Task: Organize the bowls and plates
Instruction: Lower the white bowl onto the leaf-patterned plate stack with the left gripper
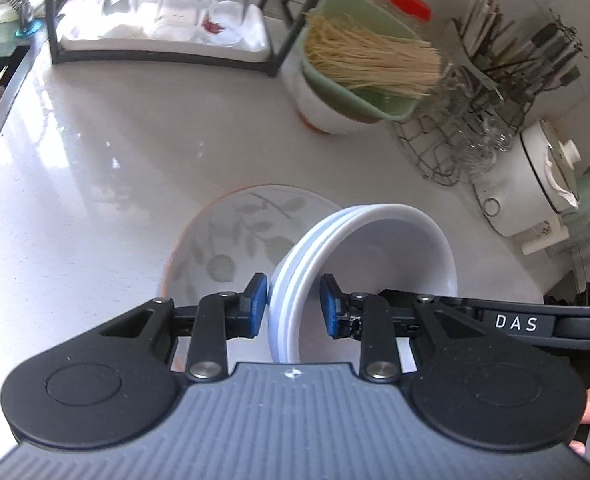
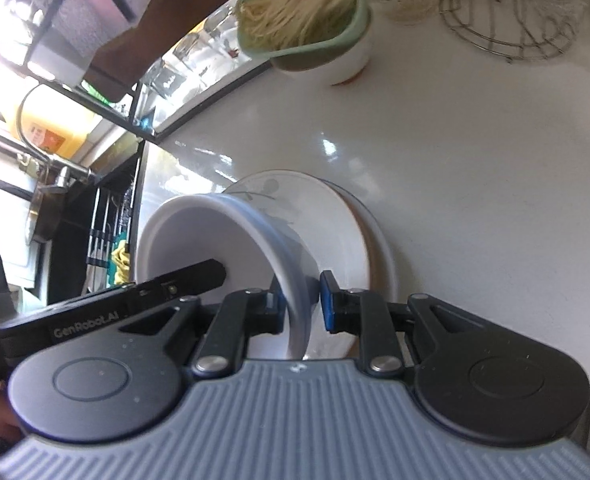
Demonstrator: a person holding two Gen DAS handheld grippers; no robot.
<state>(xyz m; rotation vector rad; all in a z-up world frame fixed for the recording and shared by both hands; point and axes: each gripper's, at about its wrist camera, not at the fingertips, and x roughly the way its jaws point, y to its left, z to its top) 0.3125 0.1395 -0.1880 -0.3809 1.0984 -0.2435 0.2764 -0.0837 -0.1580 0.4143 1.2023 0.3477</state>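
While the white bowls (image 1: 365, 248) are tilted over the leaf plate (image 1: 235, 232) on the counter (image 1: 95, 140), their rim is pinched on one side by the left gripper (image 1: 293, 304) and on the other by the right gripper (image 2: 301, 300). A noodle tub (image 1: 359, 60) is seen further back.

Green tub (image 1: 379, 92) of pale noodles, upturned glasses (image 1: 179, 4) in a rack, wire basket (image 1: 439, 152), white kettle (image 1: 535, 184)

Glossy white bowls (image 1: 375, 248), probably ceramic; polished countertop (image 1: 107, 168); wire metal rack (image 1: 439, 152).
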